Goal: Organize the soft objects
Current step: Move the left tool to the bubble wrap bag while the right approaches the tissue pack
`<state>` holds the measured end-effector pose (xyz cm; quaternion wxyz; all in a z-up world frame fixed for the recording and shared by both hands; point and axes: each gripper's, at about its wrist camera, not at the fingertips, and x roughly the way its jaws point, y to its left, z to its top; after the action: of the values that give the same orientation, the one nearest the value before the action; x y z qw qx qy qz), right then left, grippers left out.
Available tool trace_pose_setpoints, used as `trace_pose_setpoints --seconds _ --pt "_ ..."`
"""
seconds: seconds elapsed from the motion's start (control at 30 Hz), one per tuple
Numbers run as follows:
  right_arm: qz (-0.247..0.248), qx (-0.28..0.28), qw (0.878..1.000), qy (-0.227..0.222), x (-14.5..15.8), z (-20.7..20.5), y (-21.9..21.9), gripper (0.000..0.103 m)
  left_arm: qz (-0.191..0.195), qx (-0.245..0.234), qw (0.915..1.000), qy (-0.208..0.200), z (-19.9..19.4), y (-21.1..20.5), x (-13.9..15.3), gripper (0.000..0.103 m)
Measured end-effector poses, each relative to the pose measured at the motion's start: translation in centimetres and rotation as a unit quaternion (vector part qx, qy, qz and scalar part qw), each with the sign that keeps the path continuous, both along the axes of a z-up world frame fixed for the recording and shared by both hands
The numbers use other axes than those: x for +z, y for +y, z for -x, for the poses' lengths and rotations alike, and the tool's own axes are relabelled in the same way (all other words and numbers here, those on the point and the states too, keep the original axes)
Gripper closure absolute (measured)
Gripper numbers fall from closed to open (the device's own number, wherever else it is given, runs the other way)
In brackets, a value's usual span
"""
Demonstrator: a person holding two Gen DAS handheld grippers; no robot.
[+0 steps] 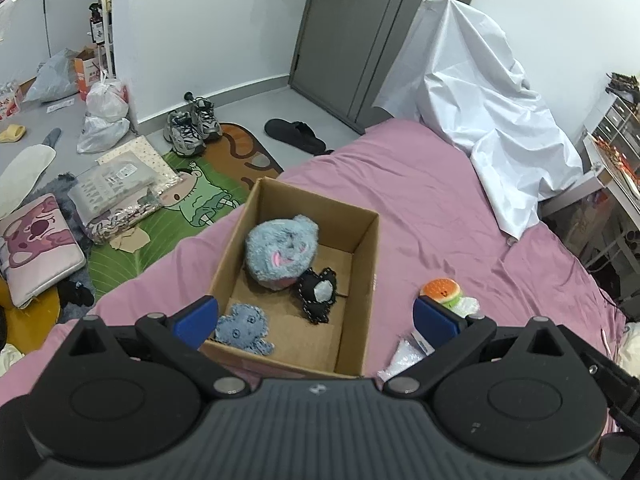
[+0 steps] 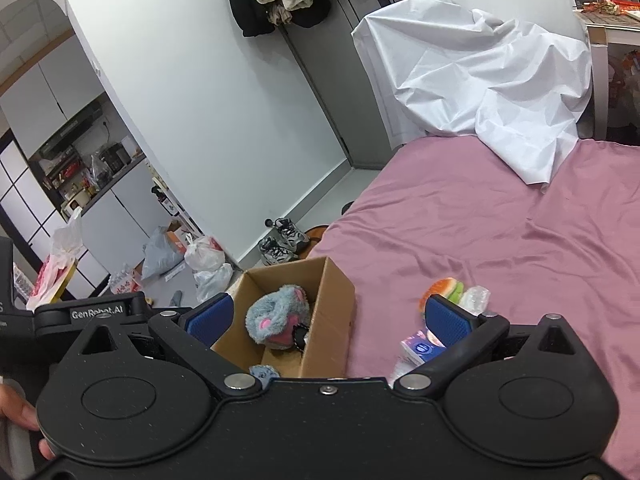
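Soft toys sit in an open cardboard box at the centre of the left wrist view, on a pink bedsheet: a fluffy blue plush at the box's upper part, a black stitched felt toy just below right of it, and a flat blue felt toy at the lower left corner. A burger toy lies on the sheet right of the box, outside it. The left gripper spreads wide, empty.

In the right wrist view, the box lies at lower centre with the blue plush inside; the burger toy is to its right beside a blue-labelled packet. The right gripper gapes wide, holding nothing. A white sheet drapes at upper right.
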<state>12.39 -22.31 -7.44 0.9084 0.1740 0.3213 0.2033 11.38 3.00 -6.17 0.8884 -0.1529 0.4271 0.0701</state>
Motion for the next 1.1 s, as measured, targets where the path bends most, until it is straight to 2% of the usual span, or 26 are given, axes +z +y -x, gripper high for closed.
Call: trace_pose_setpoints --seconds 0.6,0.9,1.1 --pt "0.000 -0.030 0.999 0.027 -1.1 0.9 -4.0 0.000 -0.019 -0.022 0.9994 0.021 0.4 -3.2 -0.6 0.000" --pt "-0.008 -0.053 0.997 0.053 -2.3 0.7 -6.0 0.000 -0.039 -0.023 0.9987 0.024 0.3 -4.7 -1.5 0.001" --pt "-0.024 -0.071 0.994 0.085 -3.7 -0.1 -7.4 0.000 -0.037 -0.032 0.9986 0.020 0.0 -5.7 -1.9 0.001"
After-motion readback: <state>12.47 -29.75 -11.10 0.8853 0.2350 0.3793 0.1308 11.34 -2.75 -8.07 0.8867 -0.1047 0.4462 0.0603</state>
